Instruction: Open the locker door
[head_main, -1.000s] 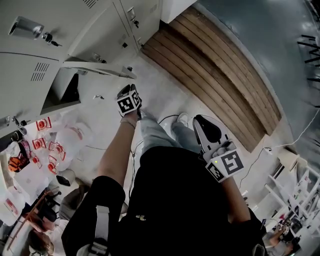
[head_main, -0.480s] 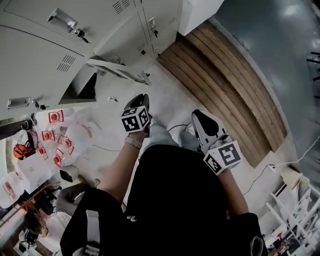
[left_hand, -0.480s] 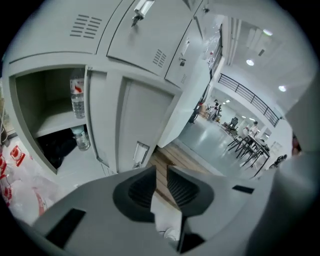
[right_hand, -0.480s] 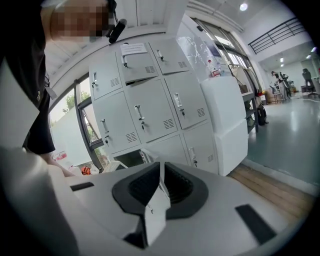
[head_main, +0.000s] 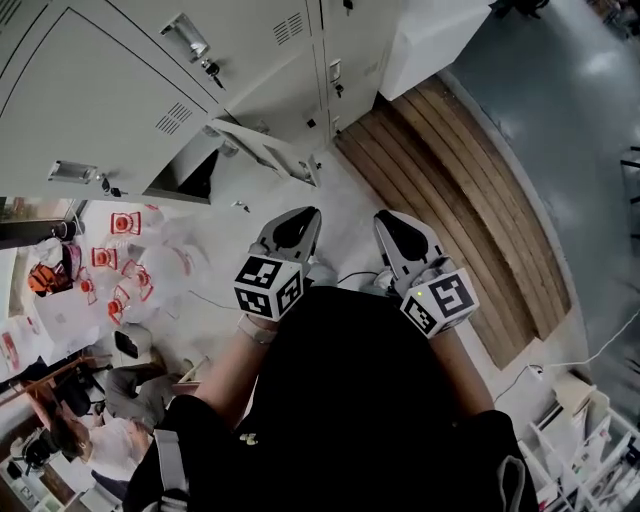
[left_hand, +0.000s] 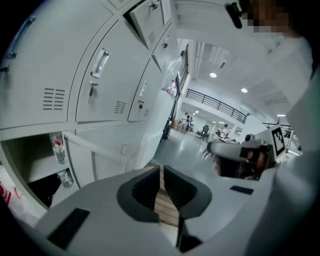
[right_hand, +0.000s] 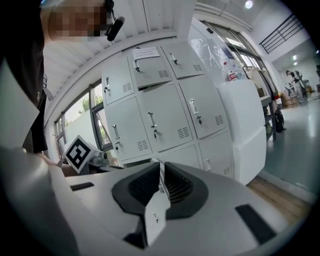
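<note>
The grey lockers (head_main: 150, 90) fill the upper left of the head view. One bottom-row locker door (head_main: 265, 148) stands swung out, and its dark compartment (head_main: 195, 175) is exposed. In the left gripper view that compartment (left_hand: 35, 167) holds water bottles (left_hand: 58, 148). My left gripper (head_main: 290, 228) hangs over the floor close to my body, well short of the door. Its jaws are closing to a thin slit with nothing between them (left_hand: 162, 172). Beside it, my right gripper (head_main: 397, 232) is shut and empty (right_hand: 161, 172), facing the lockers (right_hand: 165, 120).
A slatted wooden platform (head_main: 450, 190) runs along the floor on the right, beside a white cabinet (head_main: 430, 40). Plastic bags and red-printed packets (head_main: 120, 270) lie at the left. A person (head_main: 100, 430) sits at the lower left. A cable (head_main: 590, 350) trails at the right.
My left gripper has pulled back from the open door toward my body and now sits level with the right one. The head view has swung toward the lockers.
</note>
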